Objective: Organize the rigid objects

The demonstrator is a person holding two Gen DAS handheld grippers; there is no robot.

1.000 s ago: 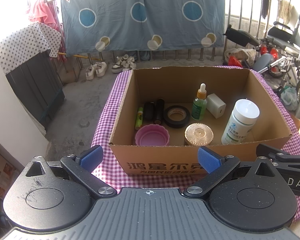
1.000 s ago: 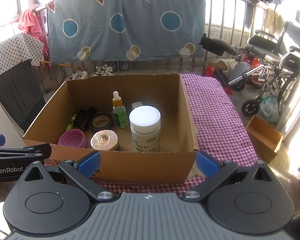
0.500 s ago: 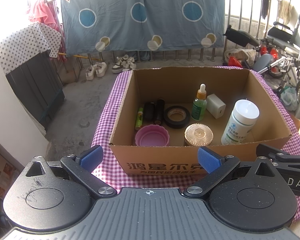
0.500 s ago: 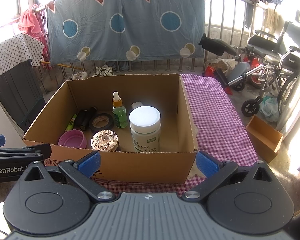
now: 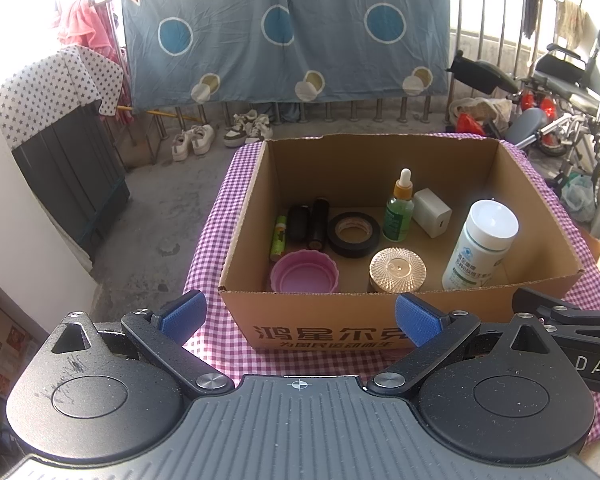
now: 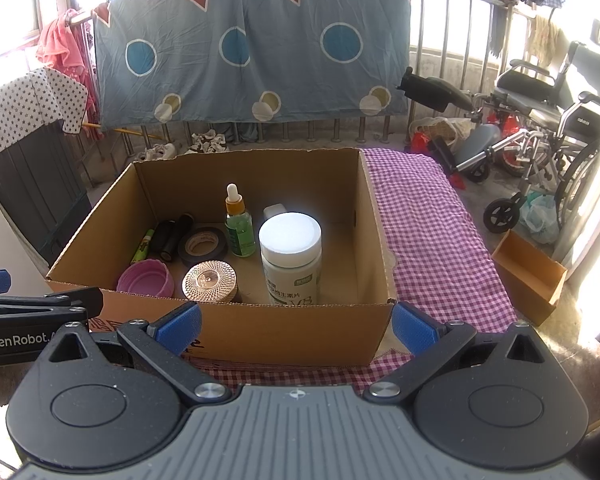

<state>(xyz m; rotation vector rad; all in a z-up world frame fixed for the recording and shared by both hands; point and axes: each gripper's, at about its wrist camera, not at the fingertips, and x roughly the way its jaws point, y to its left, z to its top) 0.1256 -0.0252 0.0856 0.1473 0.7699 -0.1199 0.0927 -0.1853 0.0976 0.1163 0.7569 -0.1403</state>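
Observation:
An open cardboard box [image 5: 324,320] [image 6: 284,332] stands on a purple checked cloth [image 5: 216,216] [image 6: 432,220]. Inside are a white pill bottle [image 5: 480,248] [image 6: 292,264], a green dropper bottle [image 5: 399,208] [image 6: 240,224], a white charger block [image 5: 432,212], a black tape roll [image 5: 354,234] [image 6: 203,245], a gold ribbed lid [image 5: 397,270] [image 6: 209,281], a pink lid [image 5: 304,278] [image 6: 145,280], two black cylinders [image 5: 308,224] and a green tube [image 5: 279,236]. My left gripper [image 5: 300,316] and right gripper [image 6: 296,328] are both open and empty, in front of the box's near wall.
A blue cloth [image 5: 284,28] hangs on the railing behind. Shoes [image 5: 220,138] lie on the floor. A dark cabinet [image 5: 68,176] stands left. A wheelchair [image 6: 548,120] and a small cardboard box [image 6: 528,276] are at the right.

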